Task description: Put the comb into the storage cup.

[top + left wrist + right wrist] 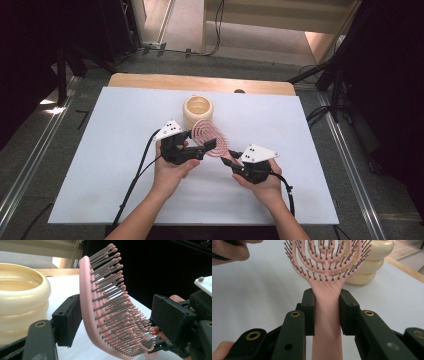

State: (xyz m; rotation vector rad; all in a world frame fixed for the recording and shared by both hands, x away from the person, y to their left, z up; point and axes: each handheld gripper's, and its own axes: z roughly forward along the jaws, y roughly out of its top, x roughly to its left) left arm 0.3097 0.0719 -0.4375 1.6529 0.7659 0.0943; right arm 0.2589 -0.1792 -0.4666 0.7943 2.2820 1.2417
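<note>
the right tongs (327, 312) clamp the handle of a pink hairbrush (210, 137), holding it above the white counter (100, 150) just in front of a cream ribbed cup (198, 111). the left tongs (117, 320) straddle the brush head, partly open, one pad against its back
</note>
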